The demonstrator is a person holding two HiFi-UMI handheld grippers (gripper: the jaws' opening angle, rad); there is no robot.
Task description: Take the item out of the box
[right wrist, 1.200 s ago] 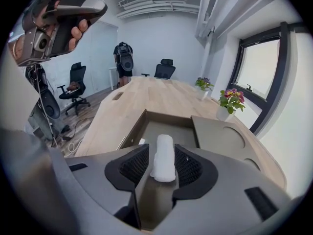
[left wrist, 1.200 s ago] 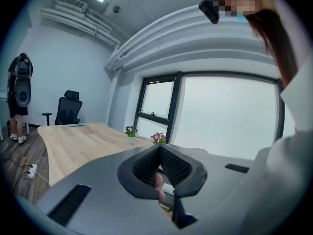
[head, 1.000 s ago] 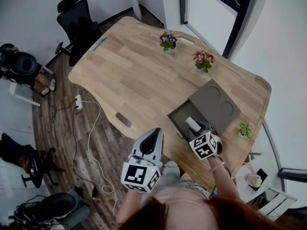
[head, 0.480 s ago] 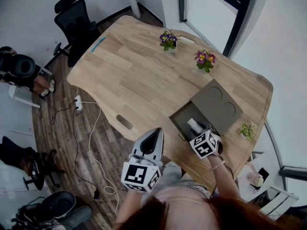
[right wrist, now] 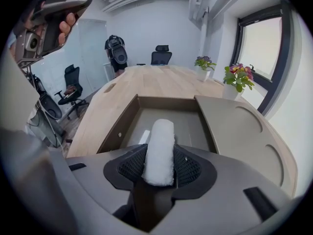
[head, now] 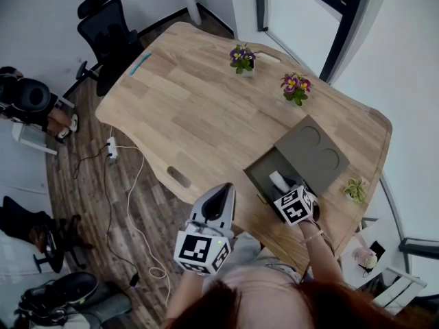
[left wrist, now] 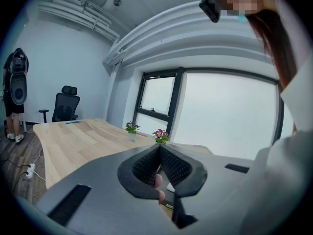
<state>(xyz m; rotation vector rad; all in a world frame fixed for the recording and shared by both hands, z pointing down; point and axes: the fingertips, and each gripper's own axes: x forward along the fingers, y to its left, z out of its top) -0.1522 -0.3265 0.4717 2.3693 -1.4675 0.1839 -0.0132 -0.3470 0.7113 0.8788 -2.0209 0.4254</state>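
Right tool (right wrist: 159, 166), jaws just opened, straddles the white roll (right wrist: 161, 136) inside the box (right wrist: 166, 102).

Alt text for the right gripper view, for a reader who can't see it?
The right gripper has a white roll between its fingers, which have just been opening. Beyond it is an open grey box on a wooden table, its lid with two round recesses lying to the right.

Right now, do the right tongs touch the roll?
Cannot tell. Right gripper view: white roll between right tongs, whose jaws have just been opening; no clear gap.
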